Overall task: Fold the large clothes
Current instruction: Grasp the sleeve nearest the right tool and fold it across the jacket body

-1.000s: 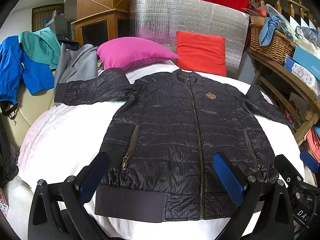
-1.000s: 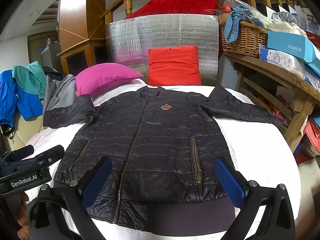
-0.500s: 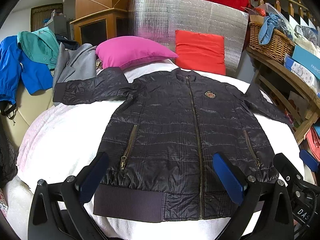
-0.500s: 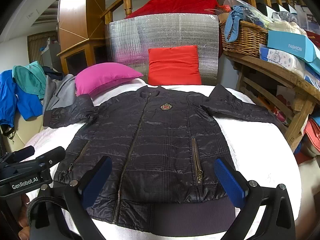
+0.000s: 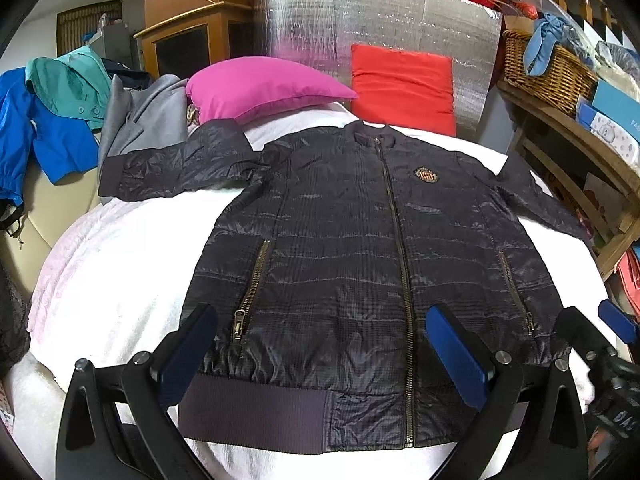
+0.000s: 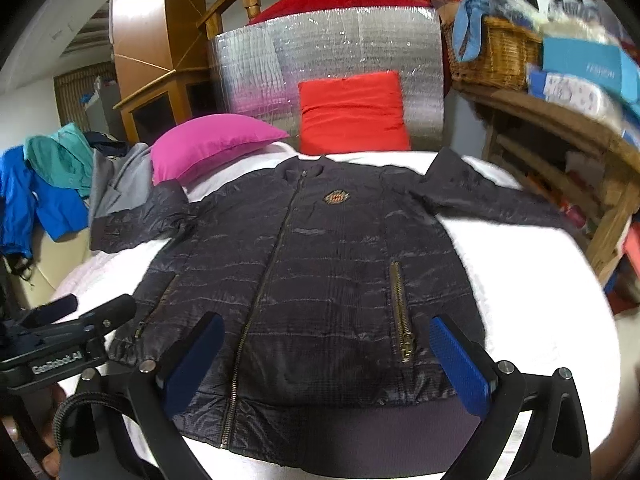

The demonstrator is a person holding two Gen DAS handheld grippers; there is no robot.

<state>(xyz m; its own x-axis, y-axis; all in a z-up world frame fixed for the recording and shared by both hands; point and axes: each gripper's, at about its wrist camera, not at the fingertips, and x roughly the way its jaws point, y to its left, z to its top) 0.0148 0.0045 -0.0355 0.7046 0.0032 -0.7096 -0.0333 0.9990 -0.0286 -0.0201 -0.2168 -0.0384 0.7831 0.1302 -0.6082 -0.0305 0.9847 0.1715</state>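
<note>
Slick quilted nylon is the risk — pinched too shallowly, the dark jacket (image 5: 360, 260) could slide out of the pads, and a pull at the ribbed hem (image 5: 256, 412) alone would bunch the body. It lies flat, zipped and face-up on the white bedding (image 5: 120, 280), its hem just ahead of both claws. Left gripper (image 5: 324, 354) and right gripper (image 6: 326, 364) both gape wide, holding nothing.

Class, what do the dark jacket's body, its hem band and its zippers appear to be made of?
Jacket body: thin shiny synthetic shell, probably nylon, with glossy wrinkles and quilt lines. Hem band: matte ribbed knit. Front zipper: likely brass-toned metal, though unconfirmed.
</note>
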